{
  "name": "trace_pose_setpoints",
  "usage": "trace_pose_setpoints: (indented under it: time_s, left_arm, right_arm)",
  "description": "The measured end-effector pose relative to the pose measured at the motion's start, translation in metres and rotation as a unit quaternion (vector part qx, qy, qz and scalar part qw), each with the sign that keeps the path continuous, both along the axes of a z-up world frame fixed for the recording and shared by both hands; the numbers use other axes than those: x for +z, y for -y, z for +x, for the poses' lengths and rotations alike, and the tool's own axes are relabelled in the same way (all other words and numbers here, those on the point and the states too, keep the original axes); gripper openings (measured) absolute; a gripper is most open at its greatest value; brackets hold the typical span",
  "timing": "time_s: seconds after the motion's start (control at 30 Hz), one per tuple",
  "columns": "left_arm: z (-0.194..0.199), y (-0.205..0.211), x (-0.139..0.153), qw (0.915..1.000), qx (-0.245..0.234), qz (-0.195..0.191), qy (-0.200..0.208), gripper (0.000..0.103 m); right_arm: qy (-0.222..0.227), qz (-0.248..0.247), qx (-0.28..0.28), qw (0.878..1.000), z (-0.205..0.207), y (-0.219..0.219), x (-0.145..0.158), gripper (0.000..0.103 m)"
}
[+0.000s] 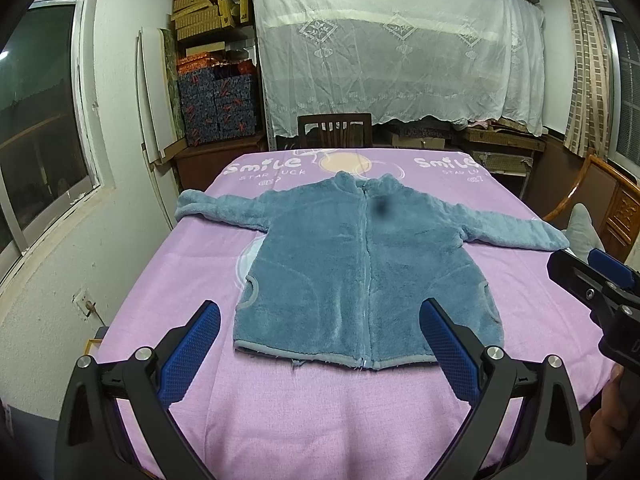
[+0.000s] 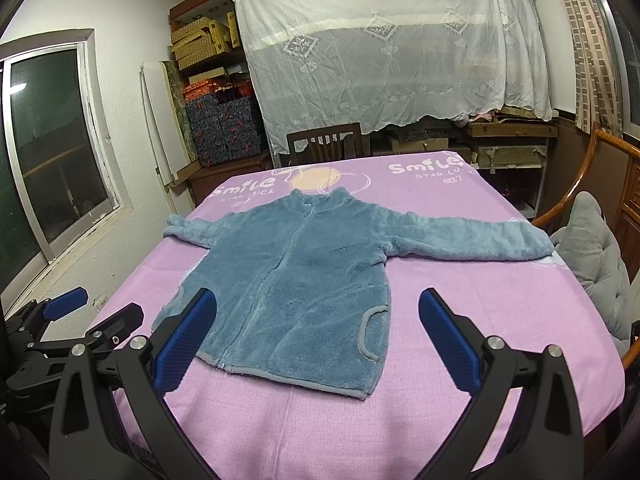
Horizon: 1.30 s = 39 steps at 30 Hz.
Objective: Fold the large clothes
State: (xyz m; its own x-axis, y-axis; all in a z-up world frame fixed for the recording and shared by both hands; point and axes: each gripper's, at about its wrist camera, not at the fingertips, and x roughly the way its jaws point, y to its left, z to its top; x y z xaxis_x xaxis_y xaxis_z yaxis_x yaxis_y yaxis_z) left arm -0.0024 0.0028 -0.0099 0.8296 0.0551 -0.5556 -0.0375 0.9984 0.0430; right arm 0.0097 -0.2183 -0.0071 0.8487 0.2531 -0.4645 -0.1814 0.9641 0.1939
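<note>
I saw the blue fleece jacket (image 1: 360,264) lying flat, zipped, sleeves spread on the purple-covered desk (image 1: 320,420); left tongs (image 1: 320,354) and right tongs (image 2: 318,344) gaped wide, empty.

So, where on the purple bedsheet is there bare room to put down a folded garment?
The widest bare patch of the purple bedsheet lies between the fluffy blue zip-up jacket's hem and the near edge. Narrower strips run below each spread sleeve, beside the body. A band by the white "Smile" lettering is free too. The middle is fully taken.
</note>
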Motion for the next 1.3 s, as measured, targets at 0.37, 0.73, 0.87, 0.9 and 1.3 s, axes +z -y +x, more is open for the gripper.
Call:
trace_pose_setpoints:
  time_s: [0.37,0.73,0.87,0.9,1.3]
  left_arm:
    - [0.039,-0.054,-0.010,0.9980,-0.004,-0.049,-0.040,0.100]
    - [0.112,-0.124,-0.064,0.9837,0.005,-0.111,-0.141,0.089]
    - [0.126,-0.136,-0.088,0.9722,0.003,-0.143,-0.185,0.077]
    - [0.127,-0.136,-0.092,0.9696,-0.001,-0.153,-0.191,0.075]
    - [0.124,-0.117,-0.087,0.9644,-0.037,-0.175,-0.195,0.014]
  right_arm:
    - [-0.087,0.065,0.041,0.993,0.036,0.024,-0.034,0.099]
    - [-0.208,0.177,0.051,0.961,0.088,0.065,-0.106,0.088]
    - [-0.235,0.192,0.055,0.951,0.100,0.066,-0.122,0.086]
    - [-0.238,0.192,0.058,0.950,0.102,0.065,-0.126,0.085]
    - [-0.245,0.204,0.106,0.942,0.124,0.055,-0.128,0.013]
